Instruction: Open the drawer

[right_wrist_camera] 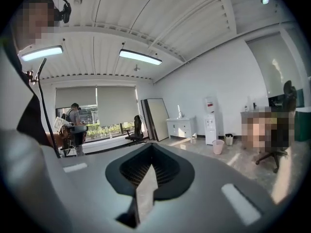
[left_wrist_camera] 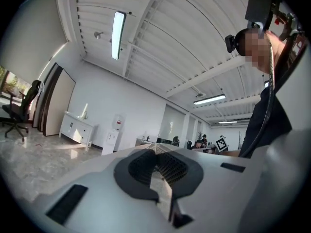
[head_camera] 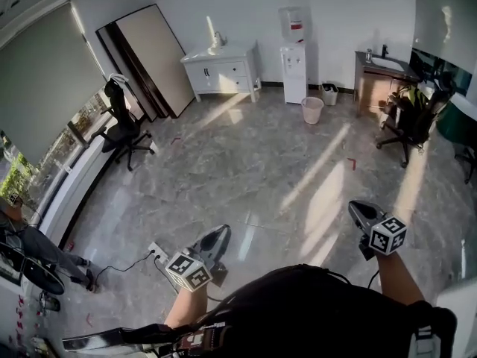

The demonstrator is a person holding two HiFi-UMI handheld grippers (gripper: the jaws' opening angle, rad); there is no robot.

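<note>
**Drawer (head_camera: pixel 229 71) far ahead, in the white cabinet (head_camera: pixel 223 54)**

Judging as approach only: holding left hand-held gripper (head_camera: pixel 220 233) and right hand-held gripper (head_camera: pixel 356 209) clenched, empty, well apart from it. Next calling for walking up, unclenching, catching a handle. Showing too small for making out handles.

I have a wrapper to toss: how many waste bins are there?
2. A pink bin stands on the floor before the water dispenser; a smaller bin sits by the wall to its right. Others may be hidden.
</note>
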